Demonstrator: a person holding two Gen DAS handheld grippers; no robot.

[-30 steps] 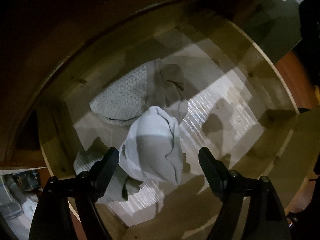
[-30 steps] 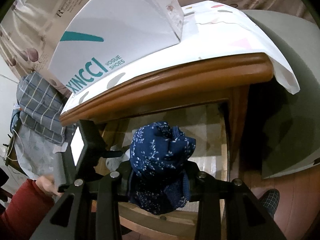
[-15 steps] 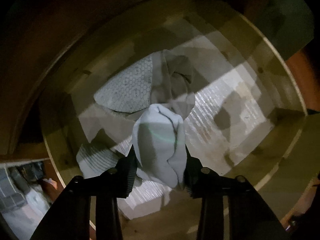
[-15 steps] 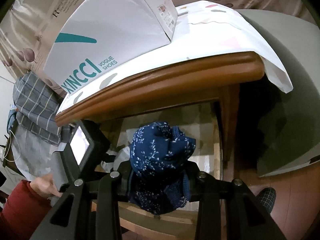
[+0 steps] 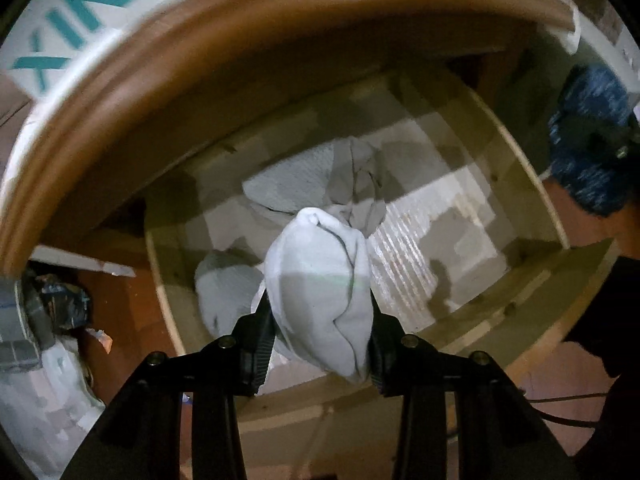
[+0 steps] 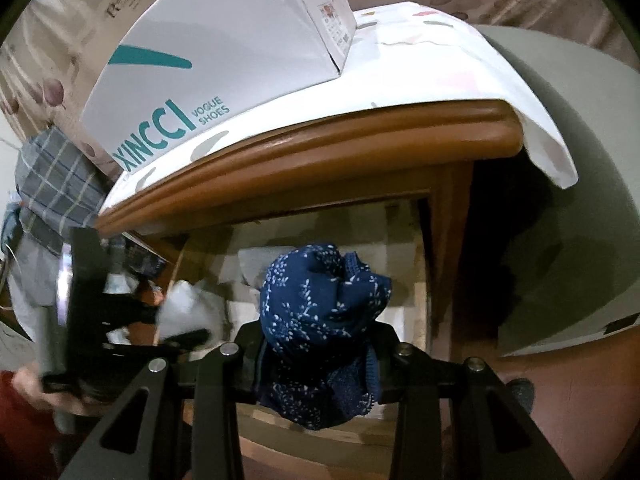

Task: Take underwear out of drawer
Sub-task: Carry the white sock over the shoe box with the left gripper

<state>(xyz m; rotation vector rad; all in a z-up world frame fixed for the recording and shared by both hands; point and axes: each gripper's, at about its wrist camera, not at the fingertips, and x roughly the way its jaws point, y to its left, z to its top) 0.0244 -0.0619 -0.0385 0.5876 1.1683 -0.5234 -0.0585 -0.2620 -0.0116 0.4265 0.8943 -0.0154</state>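
My left gripper (image 5: 318,320) is shut on a rolled white piece of underwear (image 5: 316,264) and holds it above the open wooden drawer (image 5: 516,184). Below it in the drawer lie a grey patterned garment (image 5: 292,184) and another white bundle (image 5: 224,288). In the right wrist view my right gripper (image 6: 318,356) is shut on a navy floral piece of underwear (image 6: 320,304), held in front of the drawer (image 6: 420,312). That navy bundle (image 5: 588,160) also shows at the right edge of the left wrist view.
A brown table top (image 6: 320,148) overhangs the drawer and carries a white cloth and a white shoe box (image 6: 224,60). A plaid cloth (image 6: 56,184) hangs at the left. A hand with a red sleeve (image 6: 16,412) holds the left tool. The floor (image 6: 560,400) is reddish brown.
My left gripper's jaws closed on the white bundle, then lifted it up and back out of the drawer. The right gripper kept still with the navy bundle.
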